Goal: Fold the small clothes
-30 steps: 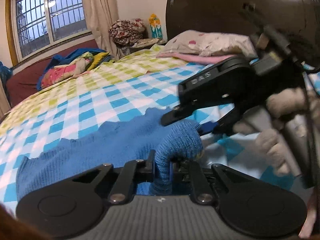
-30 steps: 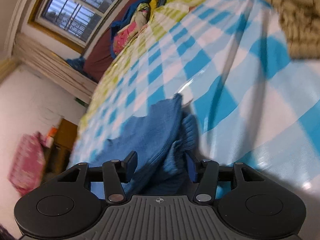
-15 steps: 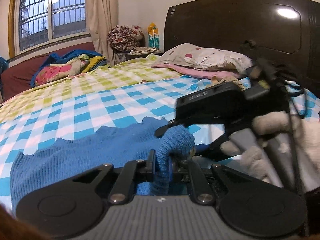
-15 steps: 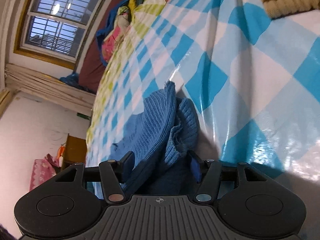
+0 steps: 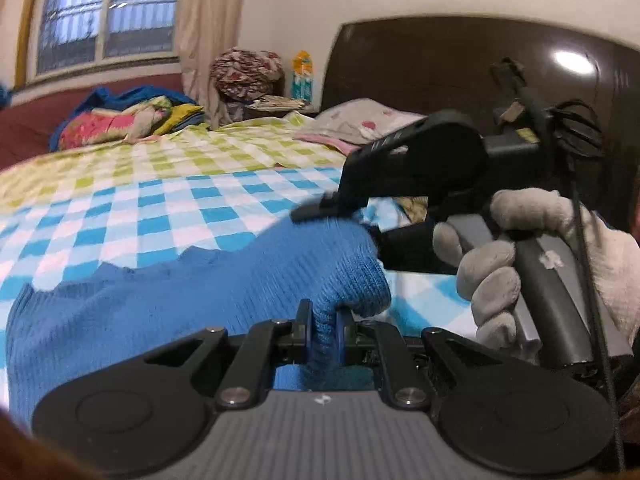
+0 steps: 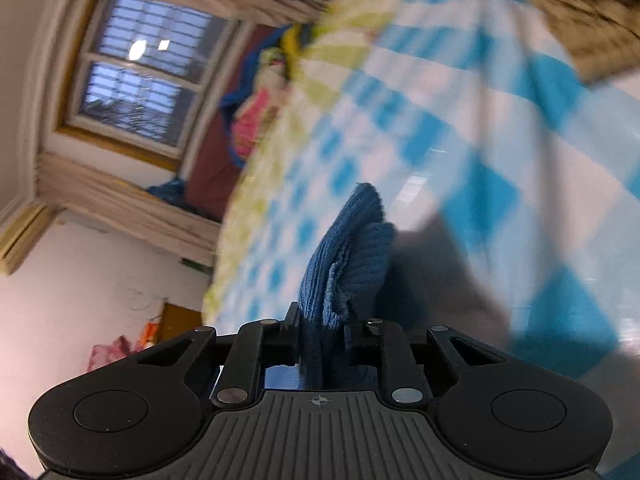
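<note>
A blue knitted garment (image 5: 168, 300) lies spread on the checked bedsheet (image 5: 168, 208) and rises at its near right edge. My left gripper (image 5: 322, 330) is shut on a bunched fold of that garment. My right gripper (image 6: 322, 332) is shut on another fold of the blue garment (image 6: 344, 256), which stands up between its fingers. In the left wrist view the right gripper (image 5: 320, 212) sits just above and right of the lifted fold, held by a gloved hand (image 5: 532, 264).
A brown striped garment (image 6: 572, 12) lies on the sheet at the far right. Pillows (image 5: 360, 120) and a dark headboard (image 5: 460, 64) are behind. Colourful bedding (image 5: 120, 120) is piled under the window (image 5: 104, 12). A cluttered nightstand (image 5: 272, 100) stands by the curtain.
My right gripper has closed on the blue fold and lifted it off the sheet. The left gripper keeps its hold and has risen, pulling the garment edge up.
</note>
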Demonstrator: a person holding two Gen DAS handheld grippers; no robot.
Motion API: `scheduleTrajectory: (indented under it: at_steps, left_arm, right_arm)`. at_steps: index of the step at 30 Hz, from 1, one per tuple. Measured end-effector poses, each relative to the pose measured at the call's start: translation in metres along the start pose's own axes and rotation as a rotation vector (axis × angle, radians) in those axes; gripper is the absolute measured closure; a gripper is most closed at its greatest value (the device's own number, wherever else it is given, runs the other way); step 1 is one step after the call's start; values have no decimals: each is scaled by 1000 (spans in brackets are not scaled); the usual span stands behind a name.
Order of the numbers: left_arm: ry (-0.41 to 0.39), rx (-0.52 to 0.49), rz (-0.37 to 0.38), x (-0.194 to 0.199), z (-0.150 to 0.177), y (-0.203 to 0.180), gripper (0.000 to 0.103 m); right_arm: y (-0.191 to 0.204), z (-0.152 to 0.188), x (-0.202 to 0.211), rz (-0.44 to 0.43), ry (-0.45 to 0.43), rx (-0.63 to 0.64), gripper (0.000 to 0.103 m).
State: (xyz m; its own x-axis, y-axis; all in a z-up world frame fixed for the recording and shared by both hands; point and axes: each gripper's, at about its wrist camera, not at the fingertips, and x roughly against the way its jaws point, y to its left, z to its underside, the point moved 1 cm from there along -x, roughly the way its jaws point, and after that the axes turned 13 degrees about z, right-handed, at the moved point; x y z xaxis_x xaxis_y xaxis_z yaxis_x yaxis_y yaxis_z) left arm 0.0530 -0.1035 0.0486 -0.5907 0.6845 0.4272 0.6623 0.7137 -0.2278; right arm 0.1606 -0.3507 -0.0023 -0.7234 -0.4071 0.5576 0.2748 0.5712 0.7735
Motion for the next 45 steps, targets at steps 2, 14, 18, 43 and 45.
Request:
scheduleTrajectory:
  at_steps: [2,14,18,43,45]
  left_arm:
    - [-29,51,1,15,-5,12,84]
    - [-34,184,-159,99,16,91,84]
    - [34,230,-201,112,36,113,84]
    - [33,175,-434,64,0,182,61]
    - [100,221,-450,49,8,201,61]
  right_arm:
    - [26,2,1,-26,-12,51,84]
    - [165,71,-80,-15,95,418,84]
    - [184,121,-122,61,147,566,84]
    - [171,106,-73,114,-6,687,71]
    - [160,102,-73,142,-3,680,71]
